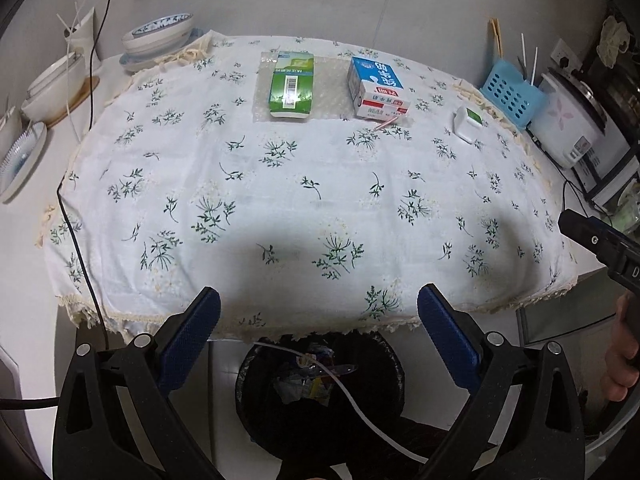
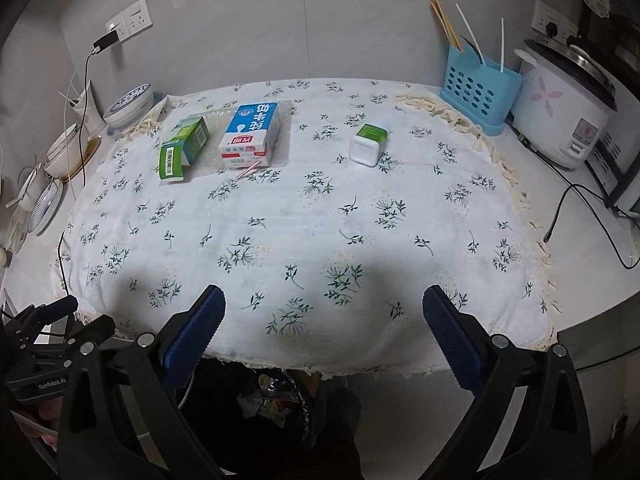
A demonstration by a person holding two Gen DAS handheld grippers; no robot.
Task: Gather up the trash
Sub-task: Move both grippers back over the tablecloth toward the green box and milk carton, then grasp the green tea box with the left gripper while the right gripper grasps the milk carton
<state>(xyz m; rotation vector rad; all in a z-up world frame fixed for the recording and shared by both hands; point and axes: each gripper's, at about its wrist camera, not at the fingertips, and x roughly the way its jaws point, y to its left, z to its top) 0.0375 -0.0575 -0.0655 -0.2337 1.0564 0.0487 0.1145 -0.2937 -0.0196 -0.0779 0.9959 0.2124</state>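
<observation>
Tablecloth [image 1: 280, 200] with a green sprig print covers the table [image 2: 580, 280], which stands against a pale wall. Left gripper [image 1: 319, 312] and right gripper [image 2: 324, 312] hover over the cloth's near edge, fingers spread wide, holding nothing. On the cloth's far side lie a green carton [image 1: 291, 86], a blue milk carton [image 1: 378, 88] and a small white box [image 2: 369, 144]. Below the near edge, a black trash bin [image 1: 256, 392] holds wrappers.

Grey wall [image 2: 320, 20], floral tablecloth [image 2: 320, 220], wall sockets [image 2: 130, 22]
</observation>
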